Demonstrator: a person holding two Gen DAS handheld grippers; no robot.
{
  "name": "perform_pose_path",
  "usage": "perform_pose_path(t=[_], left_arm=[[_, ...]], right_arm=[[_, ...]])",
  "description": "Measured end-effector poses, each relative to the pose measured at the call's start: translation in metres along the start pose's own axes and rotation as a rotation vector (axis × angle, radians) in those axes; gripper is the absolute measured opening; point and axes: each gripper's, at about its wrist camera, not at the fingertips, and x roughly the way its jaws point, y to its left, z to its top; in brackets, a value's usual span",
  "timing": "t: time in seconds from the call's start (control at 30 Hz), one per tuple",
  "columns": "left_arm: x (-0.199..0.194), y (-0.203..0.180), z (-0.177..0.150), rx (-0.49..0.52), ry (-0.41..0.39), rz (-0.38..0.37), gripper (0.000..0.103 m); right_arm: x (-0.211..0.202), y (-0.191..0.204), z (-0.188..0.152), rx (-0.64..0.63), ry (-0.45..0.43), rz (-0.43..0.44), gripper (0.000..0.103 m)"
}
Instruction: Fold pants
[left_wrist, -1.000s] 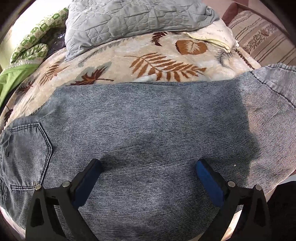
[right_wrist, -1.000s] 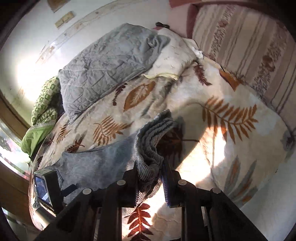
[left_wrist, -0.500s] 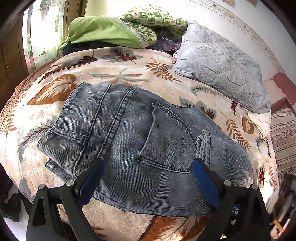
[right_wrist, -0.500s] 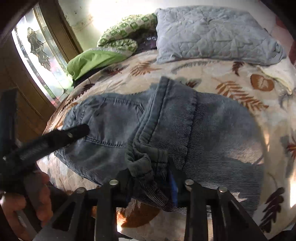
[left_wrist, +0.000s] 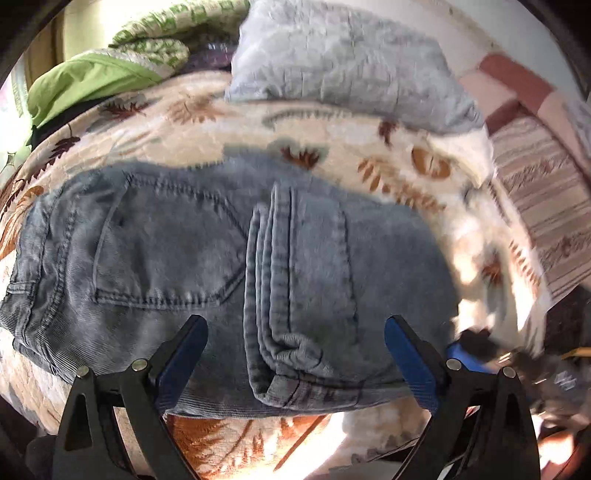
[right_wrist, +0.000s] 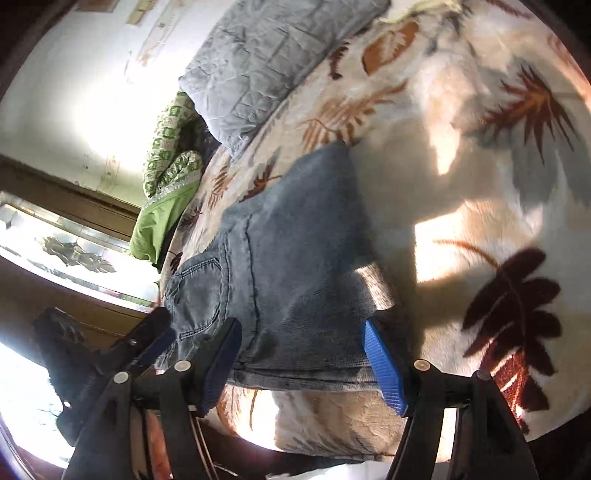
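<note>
Both tongs, left (left_wrist: 295, 354) and right (right_wrist: 301, 362), hang spread above folded jeans (left_wrist: 229, 266) on the bed (left_wrist: 332, 140); a careless nudge could undo the fold.

The left tongs (left_wrist: 295, 354) are hanging with both blue-padded fingers (left_wrist: 183, 356) spread wide apart — nothing is sitting between them. The right tongs (right_wrist: 301, 360) are likewise gaping wide, their blue pads (right_wrist: 384, 369) angling outward from the black arms and gripping nothing. In the right wrist view the left tongs (right_wrist: 147, 345) are showing at the lower left edge, close beside the right pair — in the left view the picture is smearing with blur.
</note>
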Motion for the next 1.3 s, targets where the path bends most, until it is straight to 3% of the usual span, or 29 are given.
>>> perform_pose_path(t=[0.03,0.1,0.17,0.23,0.37,0.4,0.5,0.53,0.6,0.7,0.8,0.9,0.97,1.07,1.17,1.23,1.3], left_arm=[[0.018,-0.002,-0.009,0.019,0.066,0.034,0.097],[0.018,-0.007,-0.018,0.070,-0.002,0.070,0.097],[0.014,-0.009,-0.016,0.059,0.002,0.079,0.097],[0.004,-0.008,-0.011,0.029,-0.017,0.058,0.097],[-0.020,-0.012,-0.001,0.053,-0.146,0.020,0.097],[-0.016,-0.013,0.000,0.067,-0.133,0.020,0.097],[0.024,-0.010,-0.001,0.072,0.011,0.072,0.097],[0.028,-0.009,-0.006,0.080,-0.010,0.072,0.099],[0.026,-0.012,-0.011,0.104,-0.045,0.080,0.100],[0.028,-0.009,-0.012,0.098,-0.052,0.062,0.101],[0.028,-0.011,-0.014,0.111,-0.066,0.067,0.102],[0.028,-0.012,-0.015,0.116,-0.078,0.069,0.103],[0.027,-0.014,-0.015,0.118,-0.075,0.078,0.103],[0.022,-0.011,-0.013,0.106,-0.057,0.062,0.103],[0.004,-0.008,-0.011,0.070,-0.110,0.047,0.103],[-0.007,-0.006,-0.010,0.059,-0.157,0.035,0.103],[-0.005,-0.004,-0.008,0.056,-0.145,0.034,0.103]], right_arm=[[-0.004,-0.005,0.001,0.023,-0.007,0.036,0.071],[-0.011,-0.004,0.007,0.041,0.008,0.066,0.071],[-0.020,0.002,0.018,0.011,-0.011,0.089,0.071],[-0.023,0.009,0.035,-0.030,-0.033,0.073,0.071],[-0.009,0.007,0.078,-0.051,-0.021,0.000,0.071],[0.000,0.005,0.090,-0.059,0.003,-0.015,0.071],[0.030,-0.003,0.118,-0.049,0.088,-0.007,0.069],[0.039,-0.005,0.124,-0.038,0.104,-0.001,0.068],[0.057,-0.006,0.134,-0.044,0.146,-0.004,0.059],[0.075,-0.001,0.136,-0.098,0.190,-0.074,0.022],[0.073,0.014,0.135,-0.195,0.150,-0.181,0.012],[0.069,0.038,0.122,-0.363,0.056,-0.302,0.012],[0.086,0.035,0.116,-0.422,0.092,-0.402,0.014],[0.070,0.029,0.120,-0.347,0.054,-0.336,0.022],[0.029,0.039,0.114,-0.324,-0.035,-0.282,0.053],[0.007,0.046,0.102,-0.302,-0.049,-0.201,0.056],[-0.002,0.045,0.086,-0.262,-0.006,-0.112,0.056]])
